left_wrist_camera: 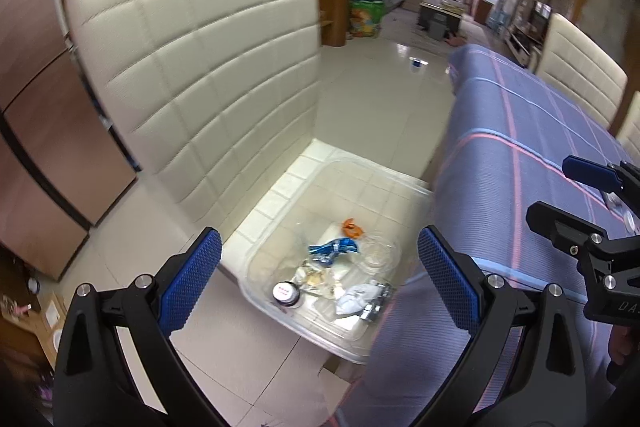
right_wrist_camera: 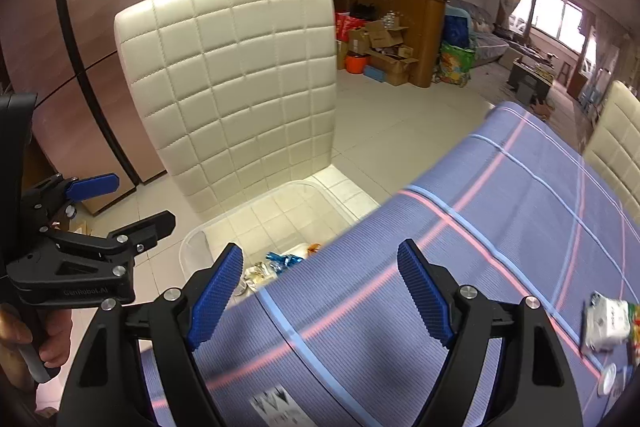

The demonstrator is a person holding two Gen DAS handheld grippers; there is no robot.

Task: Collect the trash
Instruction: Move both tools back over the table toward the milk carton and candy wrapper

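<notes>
Much trash (left_wrist_camera: 332, 267) was already binned (left_wrist_camera: 400, 183) under the released left tool (left_wrist_camera: 320, 279); packets (right_wrist_camera: 604, 323) remained right of the released right tool (right_wrist_camera: 320, 291)

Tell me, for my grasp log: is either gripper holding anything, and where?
Nothing. Left gripper and right gripper are both open and empty.

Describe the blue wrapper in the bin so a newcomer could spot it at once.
Find the cream quilted chair beside the plaid-covered table. On its seat sits a clear plastic bin holding trash. The crumpled blue wrapper lies near the middle, just below an orange scrap; it is the only shiny metallic-blue piece among pale wrappers.
</notes>
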